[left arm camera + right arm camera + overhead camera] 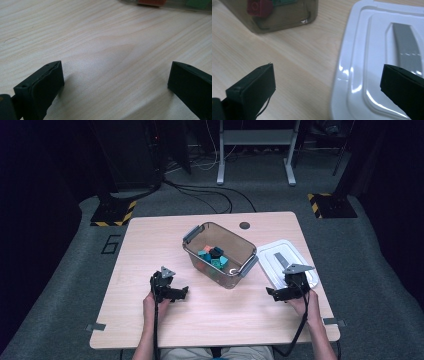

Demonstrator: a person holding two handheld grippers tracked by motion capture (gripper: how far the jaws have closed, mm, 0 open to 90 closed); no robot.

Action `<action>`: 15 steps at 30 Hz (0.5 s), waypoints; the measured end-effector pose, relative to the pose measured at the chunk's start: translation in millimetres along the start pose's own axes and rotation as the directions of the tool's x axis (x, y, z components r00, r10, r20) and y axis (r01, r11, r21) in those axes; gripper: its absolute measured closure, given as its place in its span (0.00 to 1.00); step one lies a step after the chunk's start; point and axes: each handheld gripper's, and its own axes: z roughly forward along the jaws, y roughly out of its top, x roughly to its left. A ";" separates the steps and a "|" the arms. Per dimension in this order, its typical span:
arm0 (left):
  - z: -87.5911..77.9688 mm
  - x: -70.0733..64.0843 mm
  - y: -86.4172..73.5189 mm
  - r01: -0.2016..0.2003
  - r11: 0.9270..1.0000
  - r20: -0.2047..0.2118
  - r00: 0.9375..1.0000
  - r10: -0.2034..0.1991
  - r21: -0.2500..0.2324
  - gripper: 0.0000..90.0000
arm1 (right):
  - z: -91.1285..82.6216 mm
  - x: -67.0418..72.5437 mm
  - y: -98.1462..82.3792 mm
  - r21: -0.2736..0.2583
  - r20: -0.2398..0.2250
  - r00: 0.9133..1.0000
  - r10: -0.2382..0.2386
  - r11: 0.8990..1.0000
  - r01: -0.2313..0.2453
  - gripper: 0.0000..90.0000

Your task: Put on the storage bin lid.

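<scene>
The left gripper [170,289] is sitting low over the bare tabletop [150,245], to the near left of the translucent storage bin [220,254], and in the left gripper view its jaws are standing wide apart with nothing but wood grain between them. The bin itself is standing open at the middle of the table, with a heap of small coloured blocks [214,257] lying inside it; a red block [258,7] is pressing against the bin's near wall in the right gripper view. Moving right of the bin, the white lid [285,260] is lying flat on the table just beside it, grey handle strip [408,48] facing up. The right gripper [287,291] is hovering at the lid's near edge, jaws spread wide and holding nothing, one jaw over wood, the other over the lid.

The risk, as I'm judging it: that lid is glossy and shallow, so a bite on the thin rim could slip, or just shove the lid toward the table's right edge. And with the bin so close, a lifted lid could clip its latch and jolt the blocks.
</scene>
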 end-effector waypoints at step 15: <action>0.1 0.0 0.0 0.000 1.000 0.000 1.000 0.000 0.000 0.00 | 11.5 -43.3 17.3 0.058 0.039 0.999 0.030 0.998 -0.032 0.00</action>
